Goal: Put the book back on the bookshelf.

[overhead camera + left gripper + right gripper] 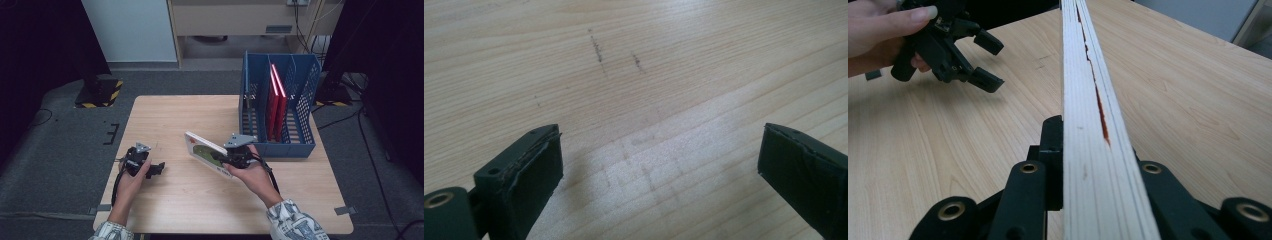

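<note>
Jaws of the right gripper are clamped on the edge of a thin white book, pinching its page block from both sides; in the right gripper view the book's edge runs straight away from the camera. The book is held tilted above the middle of the wooden counter. To its left, the left gripper sits low over the counter with its jaws spread wide and nothing between them, bare wood showing in the gap. Farther back, at the counter's right edge, a blue file rack holds red books standing upright.
</note>
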`<act>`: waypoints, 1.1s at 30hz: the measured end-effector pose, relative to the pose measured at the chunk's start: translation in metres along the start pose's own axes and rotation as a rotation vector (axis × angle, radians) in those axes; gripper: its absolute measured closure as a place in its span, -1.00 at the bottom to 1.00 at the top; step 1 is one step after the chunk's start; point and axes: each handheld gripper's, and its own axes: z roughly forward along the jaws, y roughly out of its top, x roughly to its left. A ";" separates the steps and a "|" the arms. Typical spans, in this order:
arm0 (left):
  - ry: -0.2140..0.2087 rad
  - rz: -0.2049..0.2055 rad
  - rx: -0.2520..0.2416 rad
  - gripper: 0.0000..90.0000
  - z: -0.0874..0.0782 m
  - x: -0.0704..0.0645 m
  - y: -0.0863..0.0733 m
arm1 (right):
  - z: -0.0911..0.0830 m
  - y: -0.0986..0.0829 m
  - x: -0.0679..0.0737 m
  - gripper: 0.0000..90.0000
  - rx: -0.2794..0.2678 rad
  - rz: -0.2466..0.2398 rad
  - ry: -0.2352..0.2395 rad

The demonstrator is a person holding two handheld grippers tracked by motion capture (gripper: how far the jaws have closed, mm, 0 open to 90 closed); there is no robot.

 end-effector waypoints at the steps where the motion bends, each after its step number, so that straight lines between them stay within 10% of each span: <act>1: 0.002 0.002 0.004 -0.91 0.000 0.000 0.000 | -0.002 0.000 0.000 0.68 -0.001 0.002 0.000; 33: 0.022 0.005 0.017 -0.91 0.004 0.000 -0.004 | -0.071 -0.019 -0.003 0.68 -0.051 0.051 -0.059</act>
